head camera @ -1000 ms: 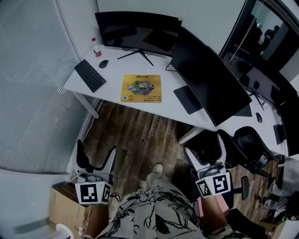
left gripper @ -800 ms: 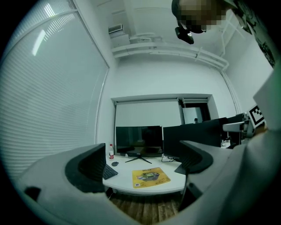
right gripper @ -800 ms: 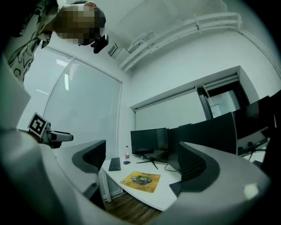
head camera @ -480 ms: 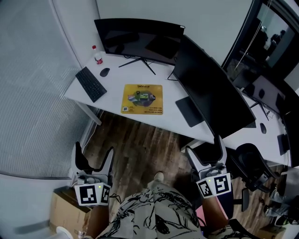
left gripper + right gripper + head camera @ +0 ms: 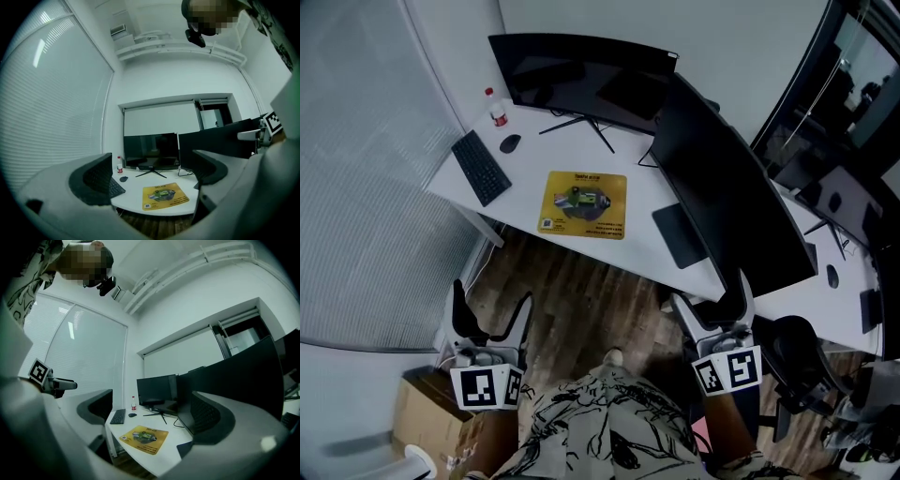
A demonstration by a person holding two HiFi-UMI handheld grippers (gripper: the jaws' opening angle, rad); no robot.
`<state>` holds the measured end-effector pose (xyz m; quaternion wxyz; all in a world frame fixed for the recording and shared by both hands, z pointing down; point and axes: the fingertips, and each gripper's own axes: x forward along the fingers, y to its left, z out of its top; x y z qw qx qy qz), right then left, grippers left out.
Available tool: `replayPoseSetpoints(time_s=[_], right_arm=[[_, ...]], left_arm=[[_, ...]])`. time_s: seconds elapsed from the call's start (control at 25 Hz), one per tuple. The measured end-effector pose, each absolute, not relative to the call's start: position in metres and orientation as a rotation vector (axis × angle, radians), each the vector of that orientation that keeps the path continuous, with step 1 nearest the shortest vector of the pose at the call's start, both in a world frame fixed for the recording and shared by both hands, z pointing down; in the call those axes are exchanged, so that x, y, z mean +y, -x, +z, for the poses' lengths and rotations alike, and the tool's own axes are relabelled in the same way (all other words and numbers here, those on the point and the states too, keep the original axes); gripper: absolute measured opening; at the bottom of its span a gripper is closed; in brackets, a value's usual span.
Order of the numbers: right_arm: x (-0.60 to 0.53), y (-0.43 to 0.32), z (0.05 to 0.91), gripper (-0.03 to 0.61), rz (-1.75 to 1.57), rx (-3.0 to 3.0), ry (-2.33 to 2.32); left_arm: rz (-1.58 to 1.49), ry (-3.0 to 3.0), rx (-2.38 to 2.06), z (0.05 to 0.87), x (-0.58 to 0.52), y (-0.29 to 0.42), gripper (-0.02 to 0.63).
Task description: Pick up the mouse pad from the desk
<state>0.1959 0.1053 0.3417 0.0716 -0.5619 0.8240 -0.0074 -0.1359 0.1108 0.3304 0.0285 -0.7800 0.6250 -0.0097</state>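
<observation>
A yellow mouse pad (image 5: 585,203) with a printed picture lies flat near the front edge of the white desk (image 5: 647,206). It also shows as the yellow mouse pad (image 5: 165,196) in the left gripper view and the yellow mouse pad (image 5: 145,437) in the right gripper view. My left gripper (image 5: 492,317) hangs open over the wooden floor, well short of the desk. My right gripper (image 5: 711,302) is open too, close to the desk's front edge at the right. Nothing sits between either pair of jaws.
On the desk stand a curved monitor (image 5: 577,70) and a second dark monitor (image 5: 727,192). A black keyboard (image 5: 480,167), a mouse (image 5: 510,143) and a small bottle (image 5: 497,107) lie at the left. A dark pad (image 5: 680,234) lies right of the yellow one. An office chair (image 5: 806,370) stands at the right, a cardboard box (image 5: 427,422) low left.
The view has shifted closer to the desk. Both grippers have stayed open and low, with the right one now nearer the desk edge.
</observation>
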Motion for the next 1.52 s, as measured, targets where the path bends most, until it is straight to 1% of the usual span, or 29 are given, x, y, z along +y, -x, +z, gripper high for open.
replayPoseSetpoints(time_s=[0.28, 0.76, 1.04, 1.28, 1.52], right_arm=[[0.09, -0.199, 0.352, 0.512, -0.075, 2.511, 1.622], [0.059, -0.192, 0.363, 0.514, -0.093, 2.532, 1.634], [0.03, -0.19, 0.363, 0.514, -0.087, 2.504, 1.681], [-0.014, -0.181, 0.364, 0.514, -0.112, 2.445, 1.741], [-0.064, -0.166, 0.349, 0.514, 0.005, 2.41, 1.813]], left_arm=[[-0.034, 2.39, 1.961, 0.335, 0.109, 0.129, 0.515], [-0.03, 2.379, 2.036, 0.351, 0.085, 0.143, 0.515], [-0.008, 2.387, 2.016, 0.35, 0.049, 0.151, 0.515], [-0.006, 2.41, 2.012, 0.351, 0.0, 0.172, 0.515], [0.003, 2.421, 1.997, 0.348, -0.06, 0.189, 0.517]])
